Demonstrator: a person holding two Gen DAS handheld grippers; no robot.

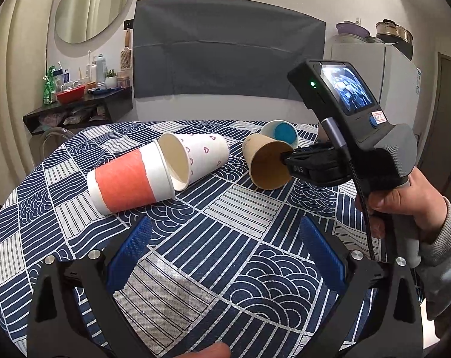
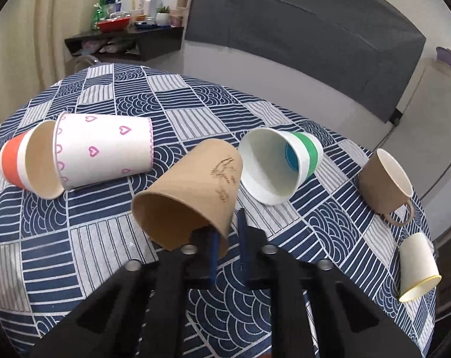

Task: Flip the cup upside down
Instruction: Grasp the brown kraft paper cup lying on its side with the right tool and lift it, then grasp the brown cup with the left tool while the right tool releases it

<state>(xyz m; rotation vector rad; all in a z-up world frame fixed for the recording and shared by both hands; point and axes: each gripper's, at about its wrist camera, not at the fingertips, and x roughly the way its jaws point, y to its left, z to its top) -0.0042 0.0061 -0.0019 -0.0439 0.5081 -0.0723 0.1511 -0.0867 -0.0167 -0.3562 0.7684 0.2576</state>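
A brown paper cup (image 2: 189,191) lies on its side on the patterned tablecloth (image 2: 106,232), mouth toward me. My right gripper (image 2: 226,228) pinches its rim wall, one finger inside the mouth and one outside. In the left wrist view the same cup (image 1: 265,164) shows with the right gripper (image 1: 288,162) at its mouth. My left gripper (image 1: 225,244) is open and empty, low over the cloth in front of the cups.
An orange-banded cup (image 1: 124,183) and a heart-print cup (image 1: 195,156) lie on their sides at the left. A green-banded cup (image 2: 279,164), a brown mug (image 2: 386,183) and a small white cup (image 2: 418,267) lie at the right. A shelf (image 1: 76,104) stands behind the table.
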